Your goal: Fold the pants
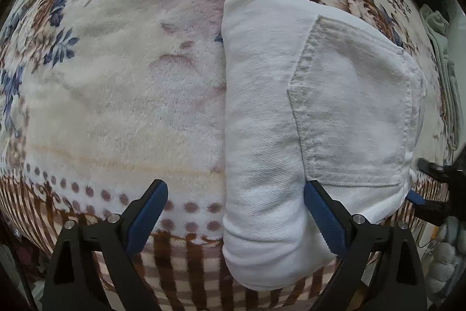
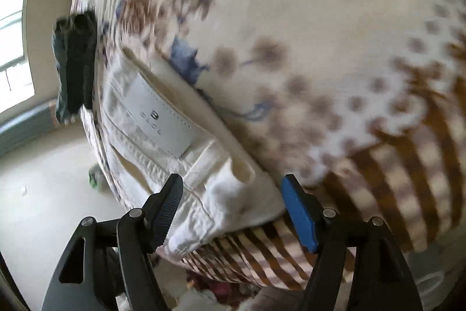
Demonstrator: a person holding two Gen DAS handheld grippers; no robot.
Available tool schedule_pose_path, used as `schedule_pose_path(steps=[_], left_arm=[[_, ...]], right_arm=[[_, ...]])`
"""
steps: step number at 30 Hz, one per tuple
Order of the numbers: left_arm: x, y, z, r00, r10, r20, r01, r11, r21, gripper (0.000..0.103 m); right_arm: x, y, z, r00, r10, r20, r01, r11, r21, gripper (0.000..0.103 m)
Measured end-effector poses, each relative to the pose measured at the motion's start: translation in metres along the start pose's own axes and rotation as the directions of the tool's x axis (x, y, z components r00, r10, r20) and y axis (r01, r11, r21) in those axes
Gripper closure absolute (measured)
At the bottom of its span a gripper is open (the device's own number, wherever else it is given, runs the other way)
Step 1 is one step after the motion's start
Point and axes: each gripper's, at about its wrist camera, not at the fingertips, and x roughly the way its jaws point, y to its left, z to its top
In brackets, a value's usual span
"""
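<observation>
Left wrist view: folded white pants [image 1: 291,121] at 2 o'clock on floral blanket [image 1: 116,92], left gripper [image 1: 236,194] and right gripper [image 2: 231,191] jaws apart, apparently released.

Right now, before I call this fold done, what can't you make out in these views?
- Layers under the pants: hidden by the top layer, left view.
- Far side of the pants past the label: blurred by motion, right view.
- Dark bundle at the blanket edge: too blurred to identify, right view.
- Right gripper in the left view: cut off at the frame's edge.
- Left gripper: nothing hidden, open, straddling the pants' near edge.
</observation>
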Motion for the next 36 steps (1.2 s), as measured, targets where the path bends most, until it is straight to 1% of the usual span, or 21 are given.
schedule_pose_path(steps=[1, 2, 5, 6, 8, 9, 10, 11, 13, 17, 19, 22, 25, 26, 27, 28, 29, 30, 31, 33, 36], left_arm=[[-0.002, 0.001, -0.001, 1.0, 0.002, 0.001, -0.002, 1.0, -0.003, 0.006], [-0.006, 0.006, -0.006, 1.0, 0.004, 0.002, -0.004, 1.0, -0.005, 0.006], [-0.01, 0.002, -0.009, 1.0, 0.026, 0.015, -0.026, 1.0, 0.002, 0.007], [-0.012, 0.002, -0.009, 0.999, 0.032, 0.02, -0.032, 0.999, 0.003, 0.007], [-0.012, 0.002, -0.01, 1.0, 0.027, 0.016, -0.027, 1.0, 0.002, 0.007], [-0.01, 0.002, -0.01, 1.0, -0.007, 0.002, 0.007, 1.0, -0.003, 0.006], [-0.008, -0.001, -0.011, 1.0, -0.023, -0.009, 0.023, 1.0, -0.005, 0.006], [-0.007, -0.004, -0.012, 1.0, -0.009, -0.012, 0.009, 1.0, 0.005, 0.006], [-0.001, -0.011, -0.014, 1.0, 0.013, -0.017, -0.012, 0.999, 0.036, 0.006], [0.008, -0.015, -0.015, 0.999, -0.022, -0.037, 0.023, 0.999, 0.025, 0.006], [0.008, -0.017, -0.015, 0.999, -0.022, -0.031, 0.023, 0.999, 0.034, 0.006], [0.004, -0.019, -0.016, 1.0, -0.021, -0.022, 0.022, 0.999, 0.047, 0.006], [0.001, -0.015, -0.014, 1.0, -0.024, -0.008, 0.024, 0.999, 0.042, 0.006], [-0.001, -0.012, -0.016, 1.0, -0.028, -0.002, 0.028, 0.999, 0.038, 0.006], [-0.003, -0.011, -0.016, 0.999, -0.034, 0.002, 0.034, 0.999, 0.032, 0.006], [-0.004, -0.01, -0.016, 0.999, -0.044, 0.006, 0.044, 0.999, 0.022, 0.006], [-0.004, -0.008, -0.016, 0.999, -0.051, 0.007, 0.051, 0.999, 0.015, 0.006], [-0.005, -0.008, -0.017, 0.998, -0.055, 0.005, 0.055, 0.998, 0.011, 0.006], [-0.005, -0.008, -0.018, 0.999, -0.049, 0.008, 0.048, 0.999, 0.011, 0.006], [-0.013, -0.008, -0.02, 0.999, 0.011, 0.038, -0.011, 1.0, 0.006, 0.006], [-0.03, -0.001, -0.024, 0.99, 0.101, 0.093, -0.099, 0.995, -0.025, 0.006]], right_arm=[[0.011, 0.004, 0.002, 1.0, -0.019, -0.018, 0.019, 1.0, -0.01, 0.036], [0.016, 0.013, 0.002, 0.999, -0.038, 0.015, 0.038, 0.998, -0.053, 0.059], [0.014, 0.05, -0.015, 0.974, -0.18, 0.137, 0.206, 0.957, -0.207, 0.083], [0.006, 0.054, -0.021, 0.97, -0.181, 0.161, 0.214, 0.953, -0.215, 0.087], [-0.026, 0.049, -0.04, 0.978, -0.075, 0.197, 0.1, 0.988, -0.119, 0.094], [-0.034, 0.049, -0.048, 0.976, -0.053, 0.21, 0.076, 0.992, -0.102, 0.094], [-0.046, 0.046, -0.057, 0.972, -0.048, 0.232, 0.07, 0.994, -0.086, 0.094], [-0.049, 0.041, -0.063, 0.969, -0.064, 0.238, 0.084, 0.994, -0.076, 0.094], [-0.04, 0.028, -0.072, 0.969, -0.127, 0.213, 0.145, 0.987, -0.069, 0.094], [0.008, -0.002, -0.046, 0.963, -0.223, 0.153, 0.224, 0.975, 0.011, 0.094], [0.025, 0.009, -0.036, 0.945, -0.283, 0.167, 0.292, 0.956, -0.03, 0.094], [0.034, 0.022, -0.029, 0.939, -0.321, 0.126, 0.331, 0.941, -0.07, 0.091], [0.029, 0.039, -0.015, 0.922, -0.382, 0.067, 0.388, 0.911, -0.138, 0.067], [0.022, 0.047, -0.011, 0.912, -0.405, 0.061, 0.41, 0.898, -0.161, 0.049], [0.008, 0.049, -0.004, 0.903, -0.425, 0.067, 0.43, 0.884, -0.183, 0.039], [0.0, 0.06, 0.0, 0.891, -0.447, 0.08, 0.453, 0.865, -0.214, 0.039], [-0.008, 0.08, 0.002, 0.875, -0.473, 0.105, 0.482, 0.833, -0.27, 0.039], [-0.022, 0.085, 0.004, 0.873, -0.474, 0.12, 0.486, 0.818, -0.307, 0.039], [-0.025, 0.11, 0.004, 0.873, -0.467, 0.138, 0.483, 0.791, -0.377, 0.039], [-0.021, 0.155, 0.001, 0.861, -0.478, 0.173, 0.495, 0.712, -0.498, 0.037], [0.004, 0.233, -0.014, 0.827, -0.518, 0.218, 0.508, 0.521, -0.686, 0.032]])
